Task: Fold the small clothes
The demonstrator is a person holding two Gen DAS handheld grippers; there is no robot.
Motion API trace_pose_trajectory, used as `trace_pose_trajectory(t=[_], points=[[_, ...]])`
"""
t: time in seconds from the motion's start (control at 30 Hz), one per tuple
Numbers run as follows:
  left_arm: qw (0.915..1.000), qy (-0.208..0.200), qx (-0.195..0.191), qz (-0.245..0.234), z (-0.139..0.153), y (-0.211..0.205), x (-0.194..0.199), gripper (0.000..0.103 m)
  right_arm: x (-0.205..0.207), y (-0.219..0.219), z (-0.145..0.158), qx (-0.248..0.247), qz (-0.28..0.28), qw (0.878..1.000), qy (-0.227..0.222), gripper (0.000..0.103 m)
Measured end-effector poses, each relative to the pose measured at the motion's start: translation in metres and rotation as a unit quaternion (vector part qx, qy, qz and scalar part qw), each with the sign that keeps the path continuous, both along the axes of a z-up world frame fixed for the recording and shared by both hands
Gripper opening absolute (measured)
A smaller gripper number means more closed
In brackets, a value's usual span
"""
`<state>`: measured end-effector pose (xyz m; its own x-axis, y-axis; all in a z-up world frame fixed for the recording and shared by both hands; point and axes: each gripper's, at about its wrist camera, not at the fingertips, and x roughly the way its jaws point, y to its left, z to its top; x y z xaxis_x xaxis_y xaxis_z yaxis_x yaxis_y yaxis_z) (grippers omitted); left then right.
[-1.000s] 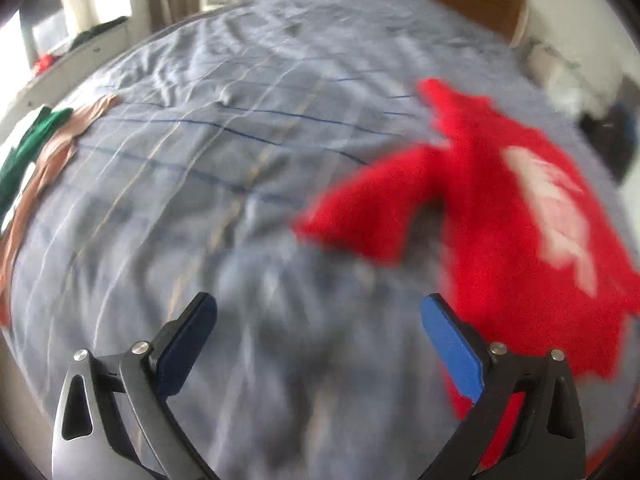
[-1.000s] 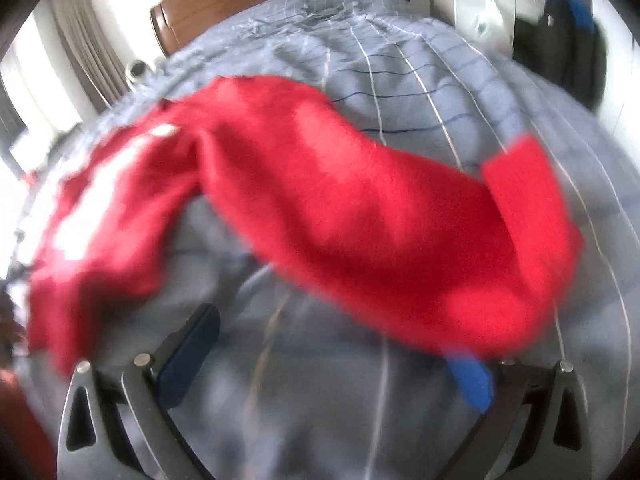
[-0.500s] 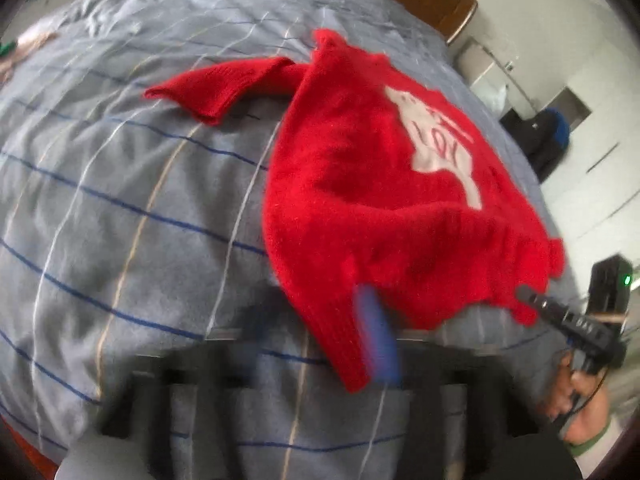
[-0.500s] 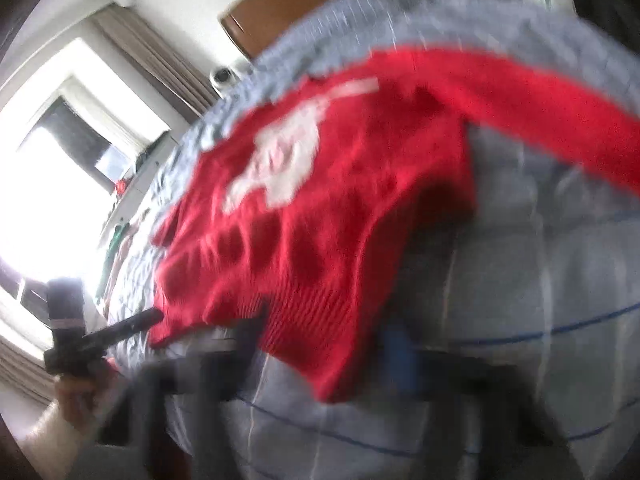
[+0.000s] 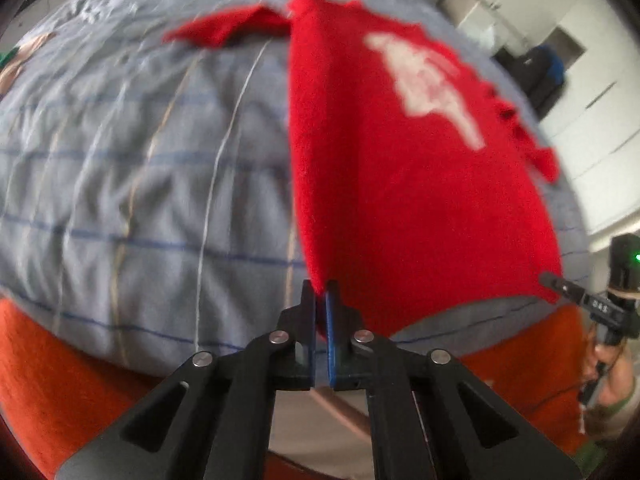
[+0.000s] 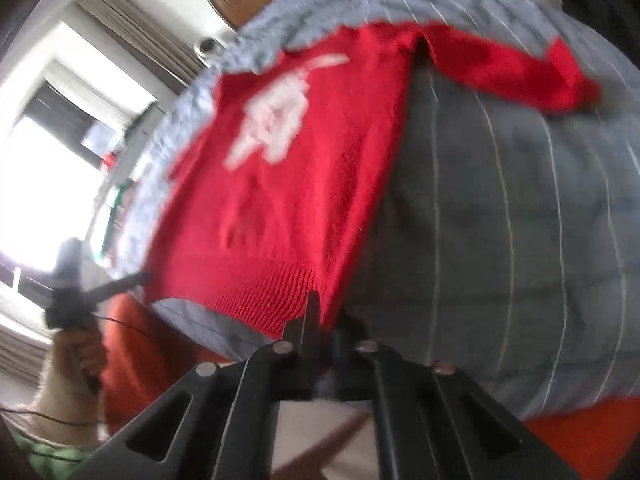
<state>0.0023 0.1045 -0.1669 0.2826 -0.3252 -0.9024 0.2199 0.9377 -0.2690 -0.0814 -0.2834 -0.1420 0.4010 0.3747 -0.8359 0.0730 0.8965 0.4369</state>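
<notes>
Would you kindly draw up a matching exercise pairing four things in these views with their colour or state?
Things:
1. sweater
2. bed cover
3. left gripper
4. sweater's picture

Colour or state:
A. grey-blue with thin stripes
B. white
C. red, spread flat on the bed
D. shut on the sweater's hem

Pairs: 1-C, 2-A, 3-D, 4-B

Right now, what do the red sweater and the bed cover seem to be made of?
Red sweater: knitted yarn, probably wool or acrylic; ribbed hem, fuzzy matte surface. Bed cover: thin woven cloth, probably cotton; matte grey, fine printed lines, soft creases.
</notes>
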Motion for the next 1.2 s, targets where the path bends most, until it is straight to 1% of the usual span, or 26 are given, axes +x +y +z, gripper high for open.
trace_pose_trajectory(t=[0.07, 0.1, 0.2, 0.23, 0.27, 0.3, 0.33, 0.37, 0.43, 0.47, 0.53, 0.6, 0.63, 0.67, 0.7, 0.73, 0.77, 0.8, 0.83, 0.87, 0.9, 0.93, 1.03, 1.07, 1.1, 1.2], points=[[0.9996, -0.008, 0.026, 0.000, -0.010, -0.009, 0.000, 0.002, -0.002, 0.005, -0.028, -0.024, -0.007, 1.000, 0.014, 0.004], [0.9991, -0.015, 0.040, -0.001, -0.013, -0.015, 0.000, 0.002, 0.001, 0.006, -0.036, -0.022, -0.009, 1.000, 0.018, 0.003], [0.9950, -0.045, 0.087, -0.017, -0.014, -0.033, -0.002, 0.004, 0.003, 0.008, -0.037, -0.021, -0.009, 1.000, 0.013, 0.004], [0.9933, -0.052, 0.100, -0.026, -0.011, -0.037, -0.003, 0.009, 0.002, 0.007, -0.033, -0.020, -0.004, 1.000, 0.007, 0.004], [0.9920, -0.055, 0.109, -0.033, -0.010, -0.039, -0.005, 0.019, 0.001, 0.004, -0.029, -0.012, -0.002, 1.000, 0.006, 0.007], [0.9918, -0.052, 0.111, -0.037, -0.008, -0.039, -0.007, 0.026, 0.001, -0.002, -0.025, -0.002, -0.001, 1.000, 0.014, 0.014], [0.9928, -0.046, 0.104, -0.036, -0.003, -0.037, -0.010, 0.045, -0.004, -0.006, -0.022, 0.002, 0.000, 1.000, 0.020, 0.018], [0.9937, -0.046, 0.097, -0.033, 0.003, -0.032, -0.013, 0.053, -0.004, -0.016, -0.015, 0.006, -0.004, 1.000, 0.026, 0.021], [0.9944, -0.062, 0.083, -0.025, 0.023, -0.022, -0.022, 0.054, -0.005, -0.043, 0.004, -0.009, -0.024, 1.000, 0.017, 0.022], [0.9937, -0.073, 0.083, -0.021, 0.031, -0.018, -0.023, 0.056, -0.002, -0.063, 0.019, -0.033, -0.043, 0.999, 0.004, 0.023], [0.9910, -0.103, 0.086, -0.001, 0.052, -0.007, -0.023, 0.062, 0.023, -0.107, 0.051, -0.099, -0.086, 0.991, -0.028, 0.035], [0.9893, -0.124, 0.075, 0.019, 0.066, -0.001, -0.017, 0.064, 0.058, -0.139, 0.073, -0.163, -0.114, 0.979, -0.052, 0.066], [0.9884, -0.136, 0.061, 0.031, 0.075, 0.001, -0.010, 0.065, 0.079, -0.153, 0.076, -0.184, -0.121, 0.974, -0.057, 0.069], [0.9880, -0.140, 0.053, 0.037, 0.079, -0.002, -0.007, 0.065, 0.098, -0.162, 0.075, -0.193, -0.122, 0.972, -0.057, 0.069], [0.9877, -0.143, 0.047, 0.042, 0.082, -0.002, -0.004, 0.066, 0.118, -0.168, 0.069, -0.198, -0.116, 0.972, -0.049, 0.069], [0.9871, -0.149, 0.032, 0.048, 0.085, 0.000, -0.001, 0.066, 0.148, -0.176, 0.053, -0.211, -0.106, 0.971, -0.020, 0.069], [0.9870, -0.151, 0.022, 0.051, 0.085, 0.000, 0.000, 0.066, 0.163, -0.180, 0.039, -0.217, -0.099, 0.971, 0.001, 0.068], [0.9878, -0.145, 0.013, 0.055, 0.084, 0.001, 0.002, 0.066, 0.177, -0.186, 0.019, -0.228, -0.090, 0.969, 0.036, 0.048], [0.9887, -0.139, 0.008, 0.057, 0.083, 0.008, 0.000, 0.066, 0.179, -0.192, 0.011, -0.234, -0.092, 0.967, 0.051, 0.022], [0.9889, -0.136, 0.005, 0.058, 0.079, 0.010, -0.003, 0.066, 0.174, -0.203, 0.008, -0.228, -0.113, 0.966, 0.047, 0.004], [0.9889, -0.137, 0.004, 0.058, 0.077, 0.010, -0.004, 0.066, 0.157, -0.215, 0.019, -0.206, -0.148, 0.967, 0.009, 0.004], [0.9891, -0.136, 0.004, 0.056, 0.073, 0.011, -0.007, 0.066, 0.142, -0.223, 0.028, -0.199, -0.167, 0.966, -0.012, 0.004], [0.9915, -0.122, 0.000, 0.045, 0.060, 0.006, -0.009, 0.066, 0.069, -0.242, 0.061, -0.185, -0.223, 0.953, -0.086, 0.004], [0.9924, -0.116, -0.004, 0.040, 0.056, 0.002, -0.008, 0.066, 0.044, -0.242, 0.064, -0.187, -0.235, 0.949, -0.097, 0.004], [0.9934, -0.109, -0.009, 0.034, 0.052, -0.004, -0.006, 0.066, 0.022, -0.245, 0.059, -0.179, -0.242, 0.948, -0.098, 0.004], [0.9960, -0.084, -0.023, 0.021, 0.043, -0.026, 0.000, 0.064, -0.004, -0.249, 0.029, -0.152, -0.249, 0.953, -0.083, 0.005]])
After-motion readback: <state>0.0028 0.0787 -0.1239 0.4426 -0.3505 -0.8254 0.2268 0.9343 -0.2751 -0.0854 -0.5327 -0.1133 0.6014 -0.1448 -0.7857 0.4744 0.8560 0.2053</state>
